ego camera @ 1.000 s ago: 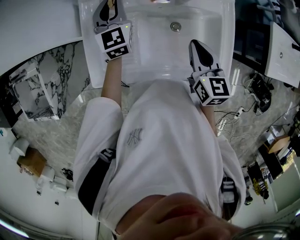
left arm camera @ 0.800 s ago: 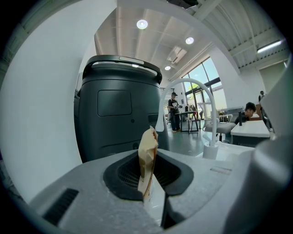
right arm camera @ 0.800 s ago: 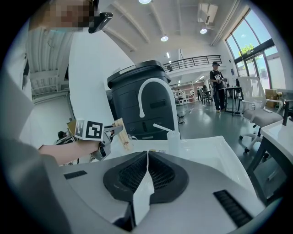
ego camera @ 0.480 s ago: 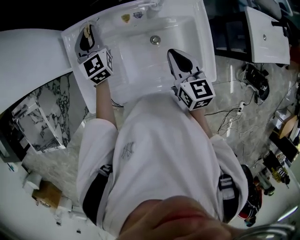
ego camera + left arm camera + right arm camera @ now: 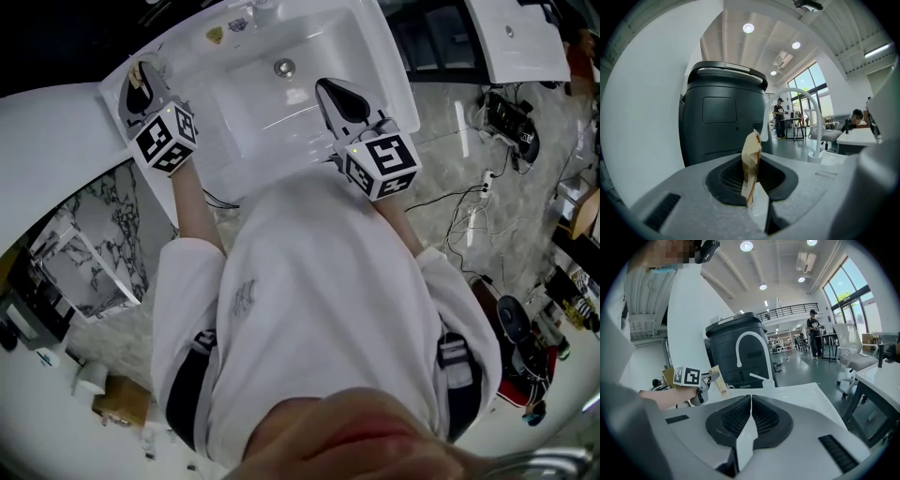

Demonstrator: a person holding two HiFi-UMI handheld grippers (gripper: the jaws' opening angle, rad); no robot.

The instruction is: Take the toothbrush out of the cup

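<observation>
Where the toothbrush [image 5: 751, 145] is: pinched edge-on in the left hand-held gripper [image 5: 755, 164], over the left rim of the sink [image 5: 380, 56]; no cup shows in any view.
Left hand-held gripper: clenched on the tan handle, flat sides against the pads, probably so it cannot twist.
Right hand-held gripper [image 5: 751, 404]: closed tight on nothing, above the basin, likely parked out of the way.
Stage: removal looks done.

Left tongs [image 5: 141, 86] at the sink's [image 5: 246, 86] rim, right tongs [image 5: 339, 101] over it
</observation>
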